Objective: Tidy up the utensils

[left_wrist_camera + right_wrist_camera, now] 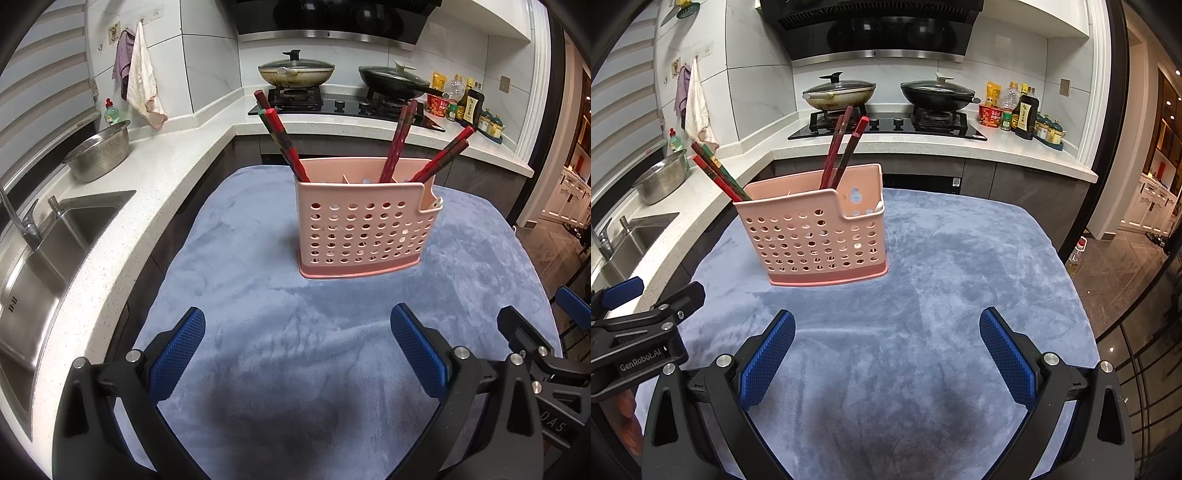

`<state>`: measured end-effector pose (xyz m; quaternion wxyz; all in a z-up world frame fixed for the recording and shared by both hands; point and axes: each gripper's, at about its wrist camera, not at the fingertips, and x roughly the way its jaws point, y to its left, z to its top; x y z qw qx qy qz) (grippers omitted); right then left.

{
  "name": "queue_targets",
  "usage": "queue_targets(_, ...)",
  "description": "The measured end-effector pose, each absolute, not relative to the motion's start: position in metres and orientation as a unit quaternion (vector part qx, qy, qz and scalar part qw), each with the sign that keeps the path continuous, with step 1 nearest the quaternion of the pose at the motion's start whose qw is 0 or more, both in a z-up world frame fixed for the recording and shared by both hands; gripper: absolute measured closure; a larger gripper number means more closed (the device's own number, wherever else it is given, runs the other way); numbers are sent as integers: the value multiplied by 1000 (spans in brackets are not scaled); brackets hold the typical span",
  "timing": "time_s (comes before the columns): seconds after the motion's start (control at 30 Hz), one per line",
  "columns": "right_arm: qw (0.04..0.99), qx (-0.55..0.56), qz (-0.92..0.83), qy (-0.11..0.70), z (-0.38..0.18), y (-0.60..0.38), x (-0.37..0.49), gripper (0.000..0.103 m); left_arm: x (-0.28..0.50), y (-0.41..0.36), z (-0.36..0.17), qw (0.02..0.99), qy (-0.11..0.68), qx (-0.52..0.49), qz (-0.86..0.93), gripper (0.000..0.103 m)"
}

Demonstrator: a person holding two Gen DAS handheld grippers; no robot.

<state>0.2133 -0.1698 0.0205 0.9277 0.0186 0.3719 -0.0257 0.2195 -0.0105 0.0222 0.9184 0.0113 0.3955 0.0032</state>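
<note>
A pink perforated utensil holder (364, 229) stands upright on a blue-grey cloth (258, 295); it also shows in the right wrist view (816, 240). Several red chopsticks (284, 140) lean out of its compartments, some to the left, some in the middle (397, 144) and some to the right (443, 157). In the right wrist view they lean left (718, 173) and stand near the middle (842, 147). My left gripper (297, 325) is open and empty, in front of the holder. My right gripper (886, 325) is open and empty, in front and to the right of it.
A white counter (122, 206) with a steel sink (44, 251) and colander (99, 153) runs along the left. A stove with two lidded pans (295, 70) and sauce bottles (465, 103) stands behind. The cloth's right edge (1082, 295) drops to the floor.
</note>
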Motion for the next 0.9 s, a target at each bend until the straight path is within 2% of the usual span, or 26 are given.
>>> queue_targets(0.9,927,15,-31,375,18,-173,214,6,225,-2,11,902,432,5,6,7)
